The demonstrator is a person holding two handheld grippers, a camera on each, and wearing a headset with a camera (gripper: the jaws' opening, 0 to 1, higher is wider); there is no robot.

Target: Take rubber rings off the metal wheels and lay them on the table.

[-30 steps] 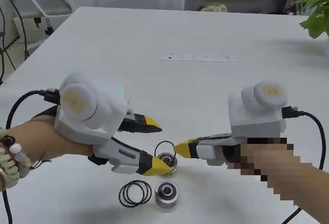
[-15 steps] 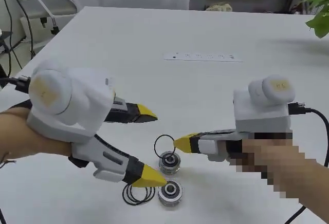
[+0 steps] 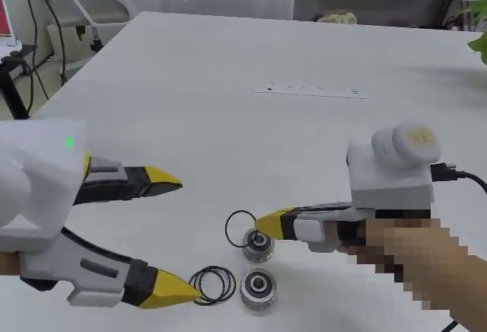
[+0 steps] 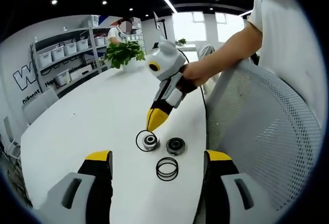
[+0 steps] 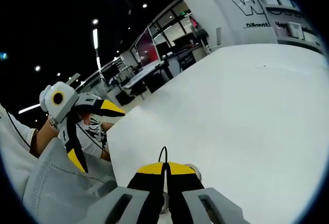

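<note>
2 small round silver metal wheels stand near each other on the white surface (image 3: 228, 88): the farther wheel (image 3: 258, 244) and the nearer wheel (image 3: 257, 285). Just left of the nearer wheel lies a loose stack of thin black rubber rings (image 3: 213, 282), flat on the surface and apart from both wheels. The right hand-held gripper (image 3: 261, 225) has its yellow-tipped jaws pressed together on 1 further thin black rubber loop, the held ring (image 3: 227, 227). This loop stands tilted against the farther wheel, and I cannot tell whether it is fully clear of that wheel. In the right gripper view the jaws meet, with the ring's thin edge rising from between the tips. The left hand-held gripper (image 3: 185, 239) hangs left of the wheels with its jaws wide apart, gripping nothing. In the left gripper view, both wheels and the stack lie ahead between those jaws.
</note>
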